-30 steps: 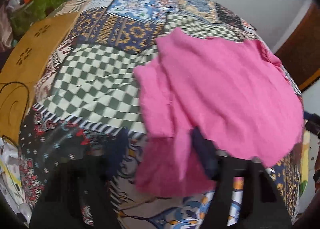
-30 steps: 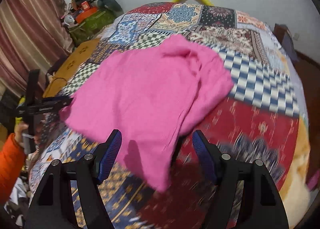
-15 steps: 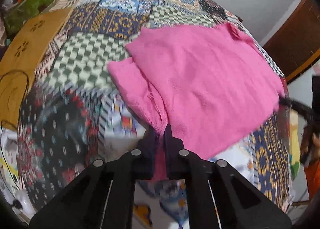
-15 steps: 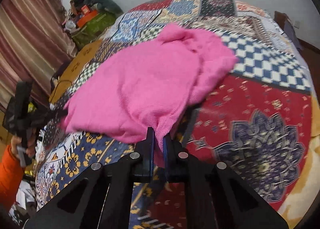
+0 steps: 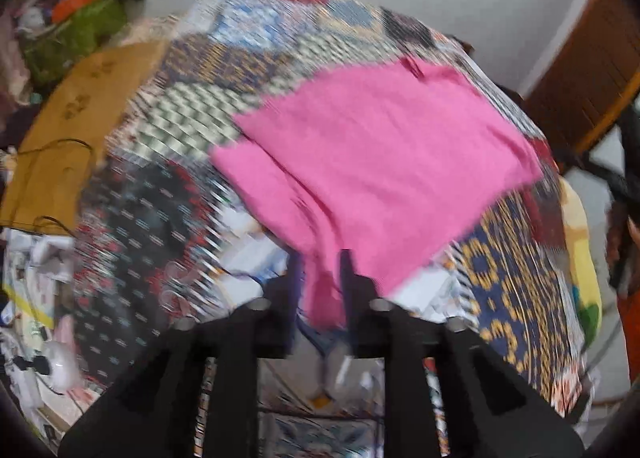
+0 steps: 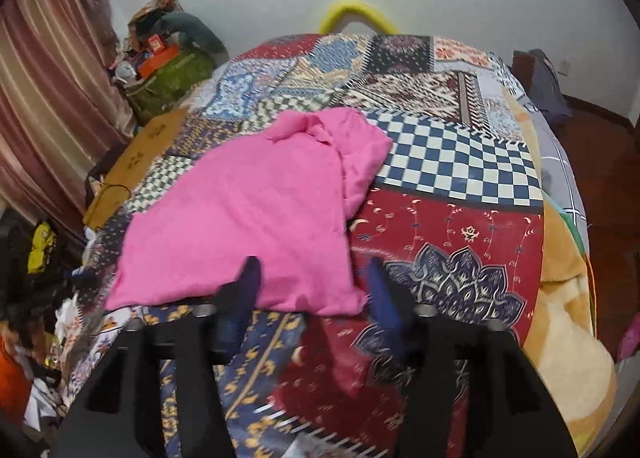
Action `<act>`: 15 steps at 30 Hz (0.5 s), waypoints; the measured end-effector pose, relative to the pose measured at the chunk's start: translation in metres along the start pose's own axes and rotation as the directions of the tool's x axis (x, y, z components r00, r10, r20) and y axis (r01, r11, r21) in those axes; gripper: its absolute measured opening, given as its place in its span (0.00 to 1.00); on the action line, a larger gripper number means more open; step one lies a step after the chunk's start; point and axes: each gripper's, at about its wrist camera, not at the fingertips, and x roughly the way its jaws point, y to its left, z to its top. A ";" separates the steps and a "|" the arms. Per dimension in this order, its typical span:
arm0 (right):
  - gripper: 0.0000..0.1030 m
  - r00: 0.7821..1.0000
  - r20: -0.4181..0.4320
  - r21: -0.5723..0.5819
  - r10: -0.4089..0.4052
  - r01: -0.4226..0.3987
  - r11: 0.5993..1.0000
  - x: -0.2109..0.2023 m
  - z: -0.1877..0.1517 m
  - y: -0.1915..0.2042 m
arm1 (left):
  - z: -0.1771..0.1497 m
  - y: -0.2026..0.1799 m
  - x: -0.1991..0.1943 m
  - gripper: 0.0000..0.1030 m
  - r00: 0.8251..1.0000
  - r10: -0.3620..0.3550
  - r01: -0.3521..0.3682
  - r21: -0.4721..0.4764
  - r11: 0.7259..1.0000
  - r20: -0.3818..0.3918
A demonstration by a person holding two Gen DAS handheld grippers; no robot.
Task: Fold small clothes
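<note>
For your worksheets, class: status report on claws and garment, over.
Left claw shut on pink top corner. Right claw open, over near hem. Top lies flat on quilt, sleeve bunched at far end. Nothing in the way.

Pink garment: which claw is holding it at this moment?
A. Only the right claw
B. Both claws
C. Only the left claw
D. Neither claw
C. The left claw is closed on a strip of the pink garment at its near edge, while the right claw stands open, with the cloth lying flat on the patchwork quilt.
</note>
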 end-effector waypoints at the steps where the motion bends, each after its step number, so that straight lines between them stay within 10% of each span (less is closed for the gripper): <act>1: 0.54 1.000 -0.003 -0.007 0.013 -0.013 1.000 -0.002 -0.004 0.005 | 0.007 0.007 -0.003 0.43 1.000 0.013 -0.013 -0.019 1.000 0.024; 4: 0.54 0.998 -0.033 -0.010 0.045 -0.045 0.999 0.004 -0.011 0.014 | 0.029 0.025 0.002 0.57 0.997 0.040 -0.038 -0.037 0.999 0.061; 15: 0.54 0.989 -0.102 0.114 0.110 -0.098 0.989 0.054 -0.011 0.012 | 0.095 0.054 0.087 0.57 0.998 0.063 -0.064 -0.051 0.997 -0.022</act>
